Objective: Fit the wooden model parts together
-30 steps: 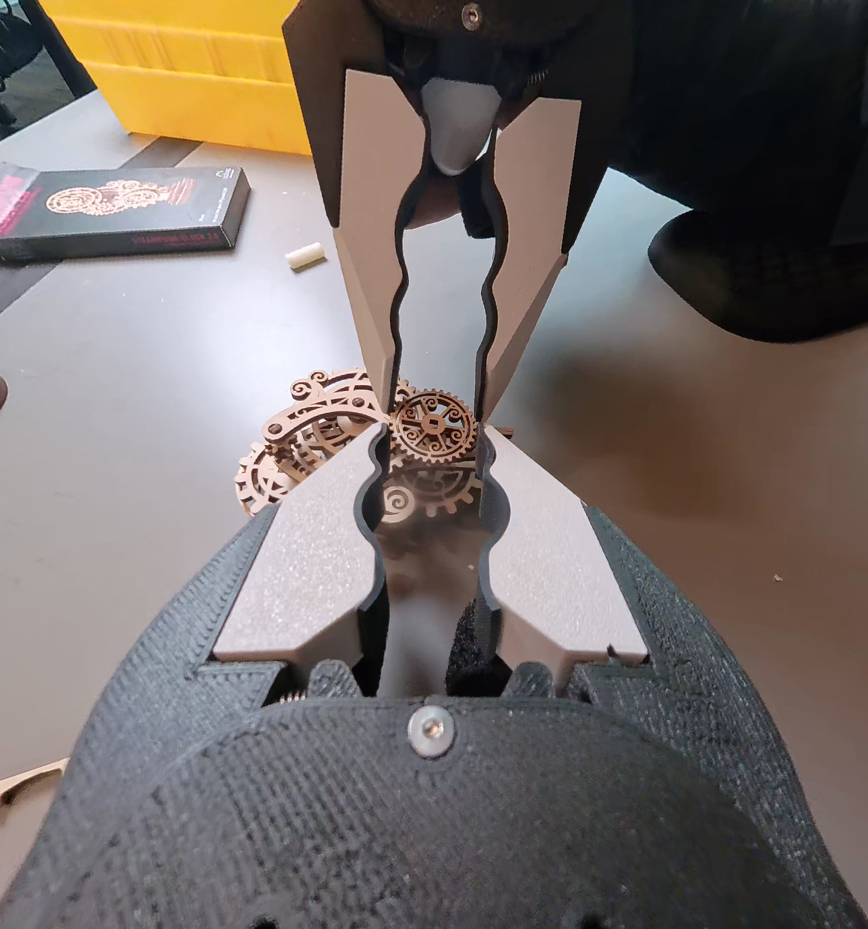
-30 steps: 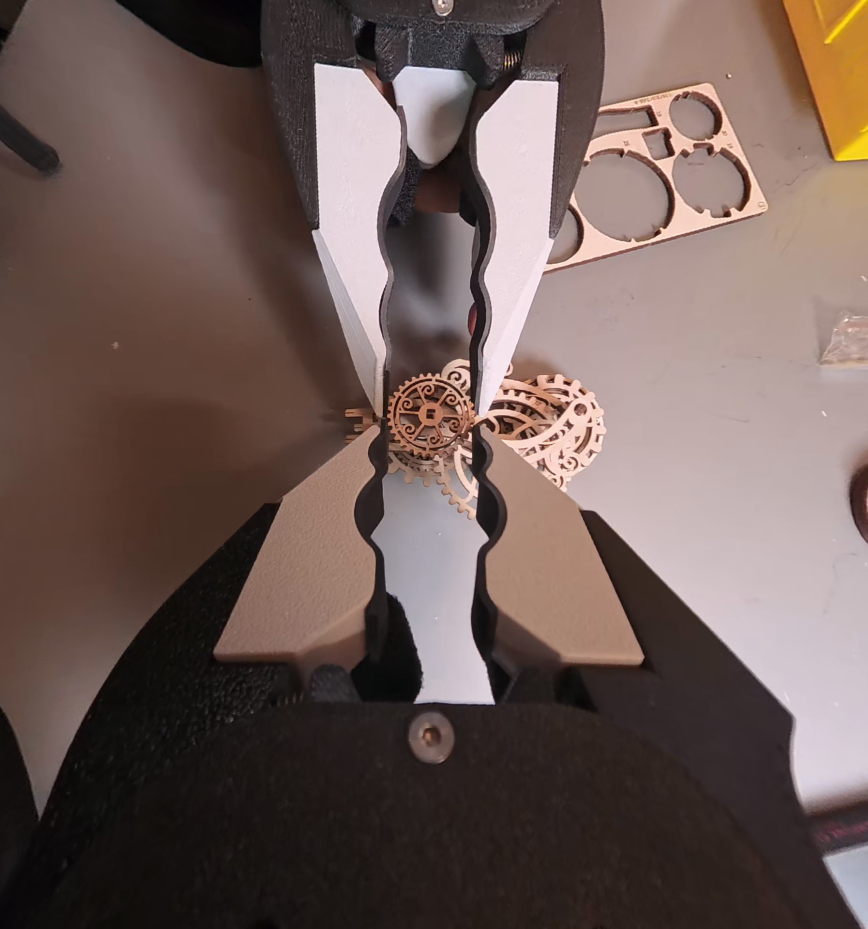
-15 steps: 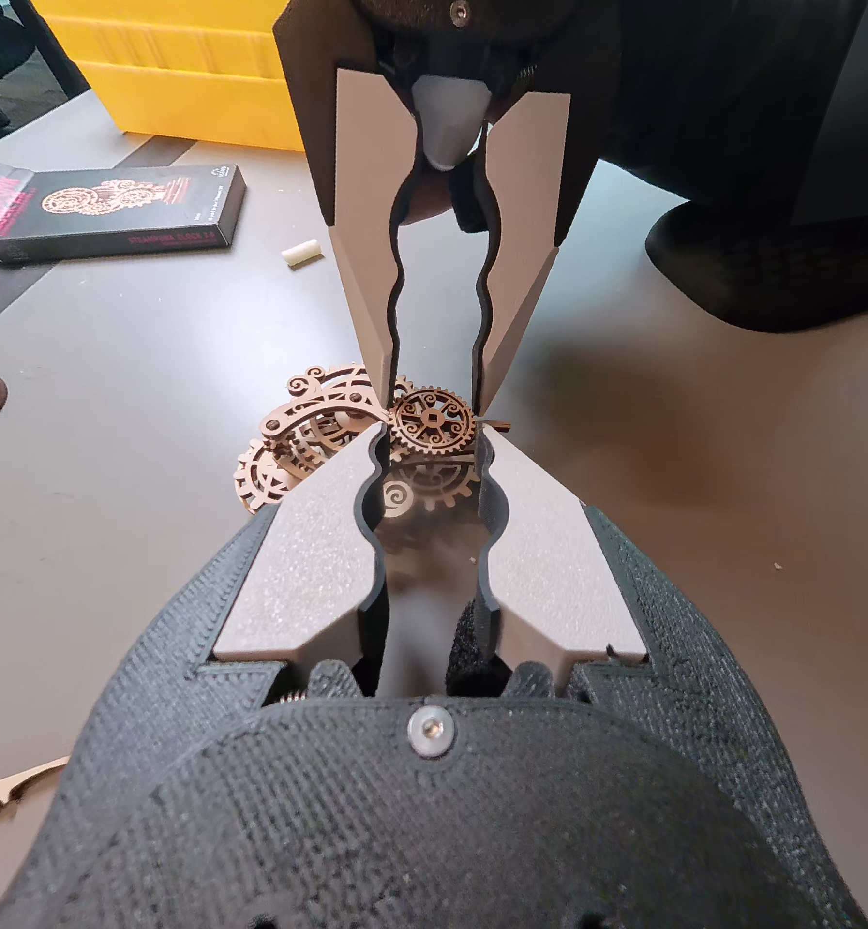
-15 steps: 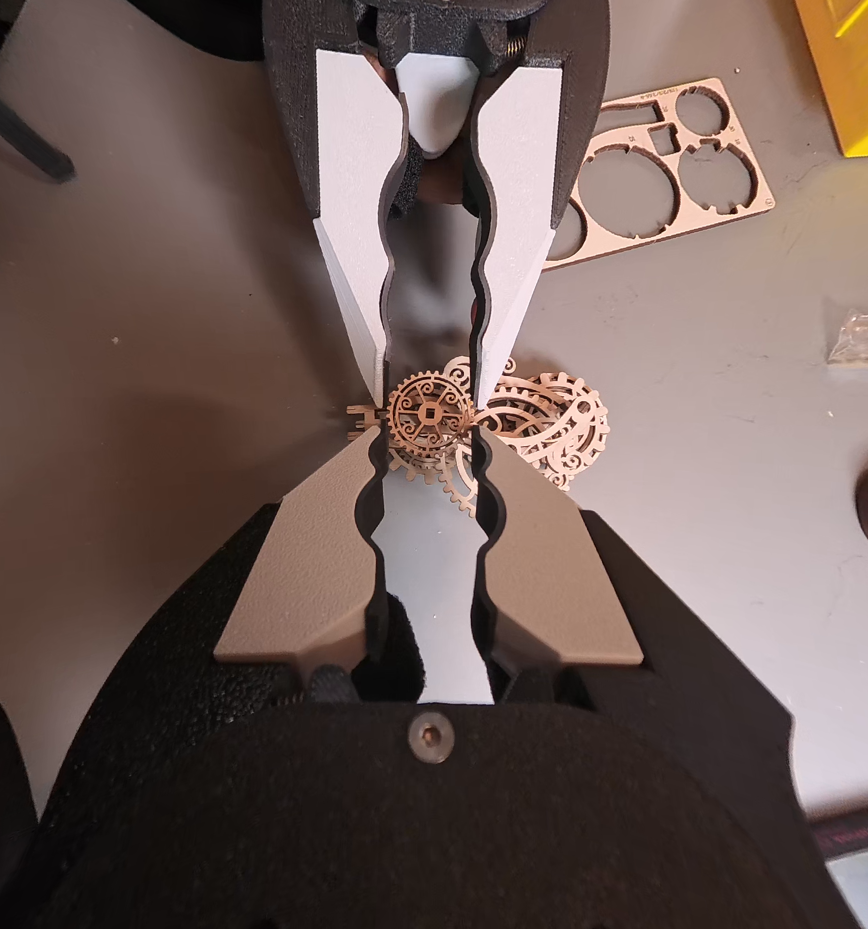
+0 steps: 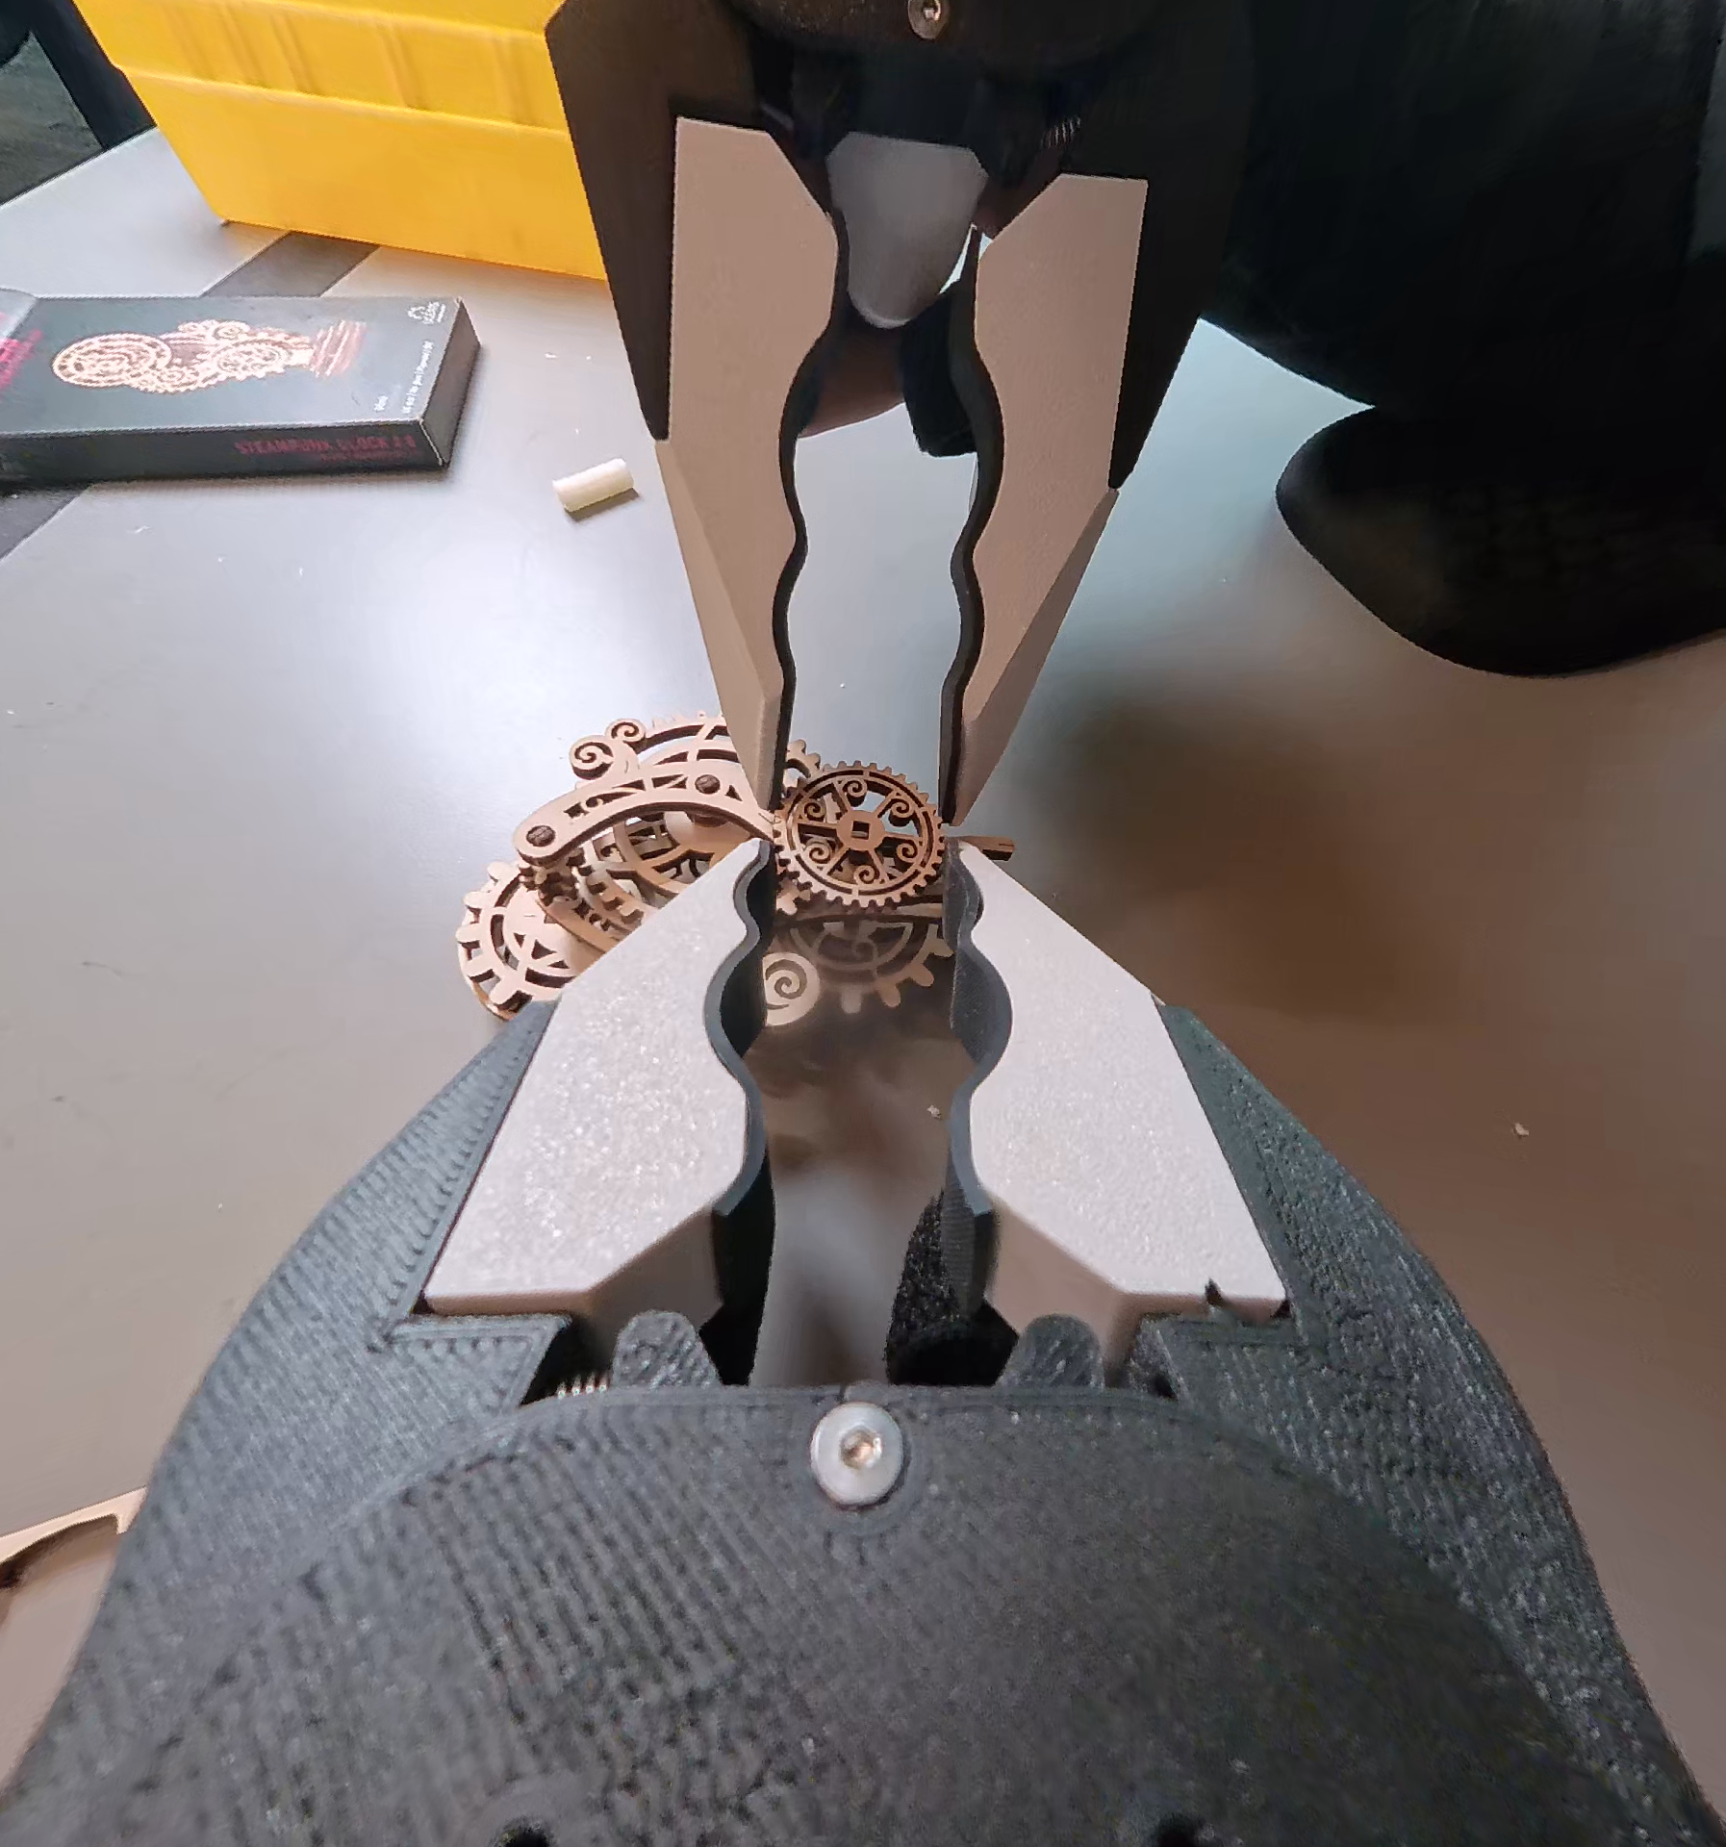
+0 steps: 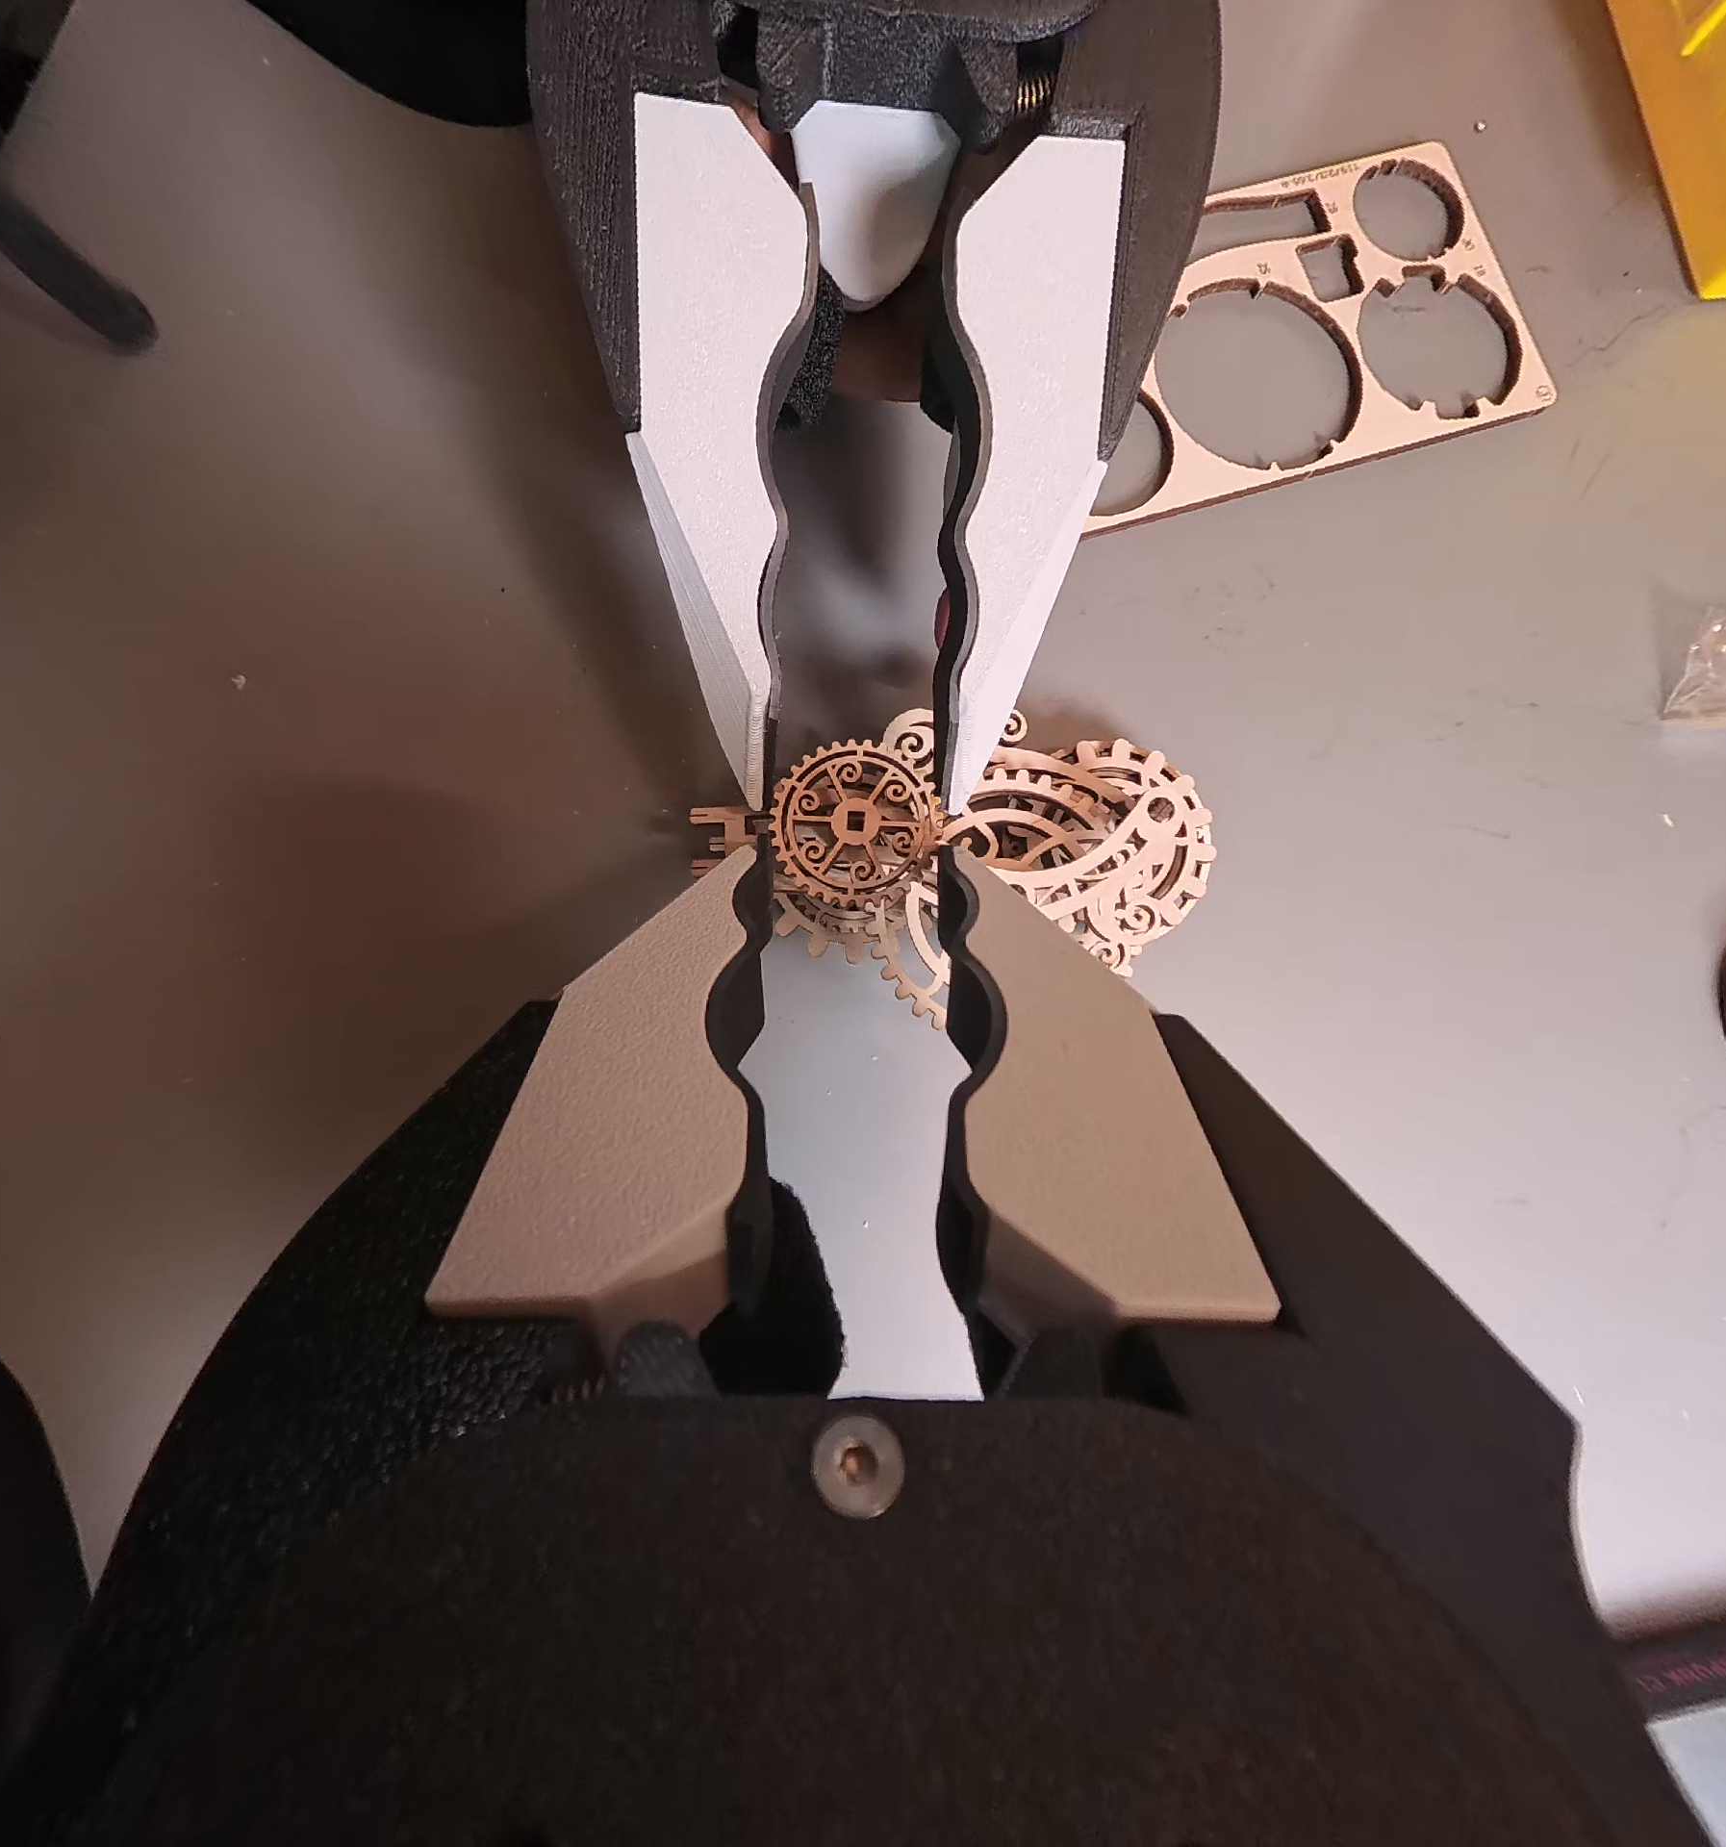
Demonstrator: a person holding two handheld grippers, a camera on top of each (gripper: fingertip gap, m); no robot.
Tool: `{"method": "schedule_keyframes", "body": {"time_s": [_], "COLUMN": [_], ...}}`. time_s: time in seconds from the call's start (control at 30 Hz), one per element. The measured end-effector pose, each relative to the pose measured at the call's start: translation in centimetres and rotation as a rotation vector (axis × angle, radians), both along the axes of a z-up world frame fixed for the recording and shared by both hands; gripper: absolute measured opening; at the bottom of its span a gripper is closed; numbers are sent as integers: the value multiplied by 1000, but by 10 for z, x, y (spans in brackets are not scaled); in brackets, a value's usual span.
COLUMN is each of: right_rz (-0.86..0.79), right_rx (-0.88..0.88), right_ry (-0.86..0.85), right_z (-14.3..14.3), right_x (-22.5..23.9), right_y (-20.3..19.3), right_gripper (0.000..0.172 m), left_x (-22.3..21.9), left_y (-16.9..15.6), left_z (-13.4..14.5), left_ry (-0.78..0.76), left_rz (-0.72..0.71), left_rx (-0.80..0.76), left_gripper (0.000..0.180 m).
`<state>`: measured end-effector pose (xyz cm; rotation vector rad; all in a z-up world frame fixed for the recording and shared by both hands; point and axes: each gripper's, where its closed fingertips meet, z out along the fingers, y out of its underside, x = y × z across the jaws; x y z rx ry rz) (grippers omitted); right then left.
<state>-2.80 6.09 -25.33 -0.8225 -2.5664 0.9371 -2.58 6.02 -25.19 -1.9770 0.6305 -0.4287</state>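
Two grippers meet tip to tip at frame centre, both pinching the same small wooden gear [image 5: 861, 838]. Left gripper [image 5: 861, 870] and right gripper [image 6: 857, 868] each have pads pressed on opposite rim teeth. Gear sits flat, held just above the scrollwork model [image 6: 1089, 850], which lies on the grey table [image 5: 239, 700]. Square hub hole faces up. My judgement: keep the gear level, line the hole over its axle, press straight down with even pressure from both sides; any twist risks snapping thin teeth. Punched-out parts sheet [image 6: 1339, 330] lies upper right.
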Motion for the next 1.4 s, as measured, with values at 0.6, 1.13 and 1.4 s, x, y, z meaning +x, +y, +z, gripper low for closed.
{"method": "schedule_keyframes", "body": {"time_s": [0.6, 1.13, 1.4], "right_rz": [2, 7, 1], "right_rx": [-16, -42, -64], "right_ry": [-8, -12, -24], "right_z": [1, 0, -1], "right_x": [1, 1, 2], "right_y": [-1, -3, -1], "right_gripper": [31, 31, 31], "left_x": [1, 2, 2], "left_y": [-1, -3, -2], "left_z": [-1, -2, -1], "left_ry": [-65, -113, -134], "left_rz": [2, -2, 3], "left_rx": [-70, -133, -142], "left_gripper": [31, 30, 30]}}
